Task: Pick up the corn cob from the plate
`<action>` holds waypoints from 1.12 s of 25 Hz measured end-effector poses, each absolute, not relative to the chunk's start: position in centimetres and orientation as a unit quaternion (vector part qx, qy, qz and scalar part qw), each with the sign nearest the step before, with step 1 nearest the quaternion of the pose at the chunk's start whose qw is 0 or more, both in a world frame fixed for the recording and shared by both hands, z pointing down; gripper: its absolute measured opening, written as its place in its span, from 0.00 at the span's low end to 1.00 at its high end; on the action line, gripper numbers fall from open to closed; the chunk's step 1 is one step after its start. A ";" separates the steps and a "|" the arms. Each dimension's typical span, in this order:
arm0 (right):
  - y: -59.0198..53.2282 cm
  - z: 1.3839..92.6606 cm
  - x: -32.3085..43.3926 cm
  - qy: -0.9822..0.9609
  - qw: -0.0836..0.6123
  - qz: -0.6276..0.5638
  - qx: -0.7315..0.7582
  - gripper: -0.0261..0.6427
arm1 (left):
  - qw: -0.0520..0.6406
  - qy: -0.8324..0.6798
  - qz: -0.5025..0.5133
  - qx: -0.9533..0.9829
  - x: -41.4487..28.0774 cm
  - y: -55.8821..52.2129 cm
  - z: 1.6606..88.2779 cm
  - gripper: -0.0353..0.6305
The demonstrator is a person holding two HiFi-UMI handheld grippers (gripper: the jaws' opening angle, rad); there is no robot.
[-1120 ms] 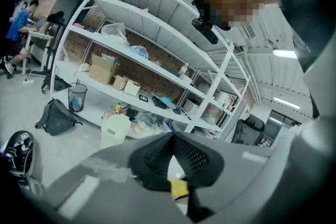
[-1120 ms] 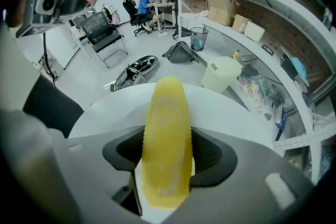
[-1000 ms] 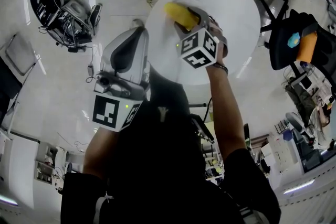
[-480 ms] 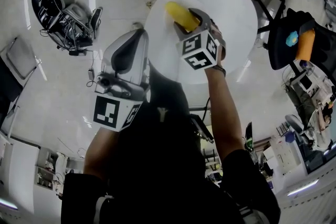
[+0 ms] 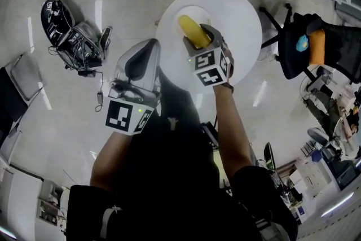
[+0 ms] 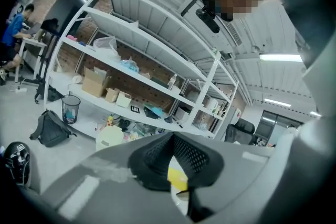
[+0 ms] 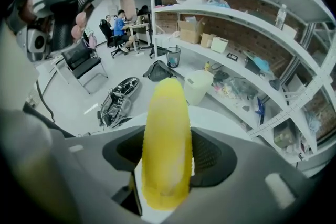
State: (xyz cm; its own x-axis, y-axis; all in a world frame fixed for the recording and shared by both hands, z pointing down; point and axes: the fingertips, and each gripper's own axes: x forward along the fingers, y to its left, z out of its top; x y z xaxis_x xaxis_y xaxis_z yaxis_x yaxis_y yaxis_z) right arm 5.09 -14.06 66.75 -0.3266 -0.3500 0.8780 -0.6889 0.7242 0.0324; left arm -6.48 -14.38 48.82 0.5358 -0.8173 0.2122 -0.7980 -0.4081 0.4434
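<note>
The yellow corn cob [image 5: 193, 31] sticks out of my right gripper [image 5: 204, 36], which is shut on it above the white plate [image 5: 181, 10] on the round white table [image 5: 242, 20]. In the right gripper view the corn cob [image 7: 165, 144] stands upright between the two dark pads [image 7: 207, 157], its tip pointing away. My left gripper [image 5: 148, 48] hangs to the left of the table edge, holding nothing. In the left gripper view the left gripper [image 6: 172, 136] has its pads meeting at the tips, and a bit of the corn cob [image 6: 177, 178] shows through the gap below them.
A black bag and a tangle of gear [image 5: 76, 31] lie on the floor to the left. A black chair with orange and blue items [image 5: 307, 45] stands right of the table. Long white shelves [image 7: 236, 55] with boxes line the far wall.
My right gripper has risen with the corn cob in it, away from the plate. The left gripper has risen a little too. The table looks smaller and farther below.
</note>
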 end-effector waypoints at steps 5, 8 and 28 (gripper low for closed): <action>-12.8 62.9 4.8 -0.794 0.451 0.180 0.367 0.43 | 0.236 -0.473 -0.033 0.848 -7.1 -12.7 45.6 0.06; -11.9 60.4 4.7 -0.792 0.428 0.184 0.395 0.43 | 0.222 -0.464 -0.034 0.857 -7.5 -11.5 43.7 0.06; -6.3 48.0 7.3 -0.779 0.225 0.224 0.541 0.43 | 0.174 -0.423 -0.046 0.888 -6.7 -5.0 36.2 0.06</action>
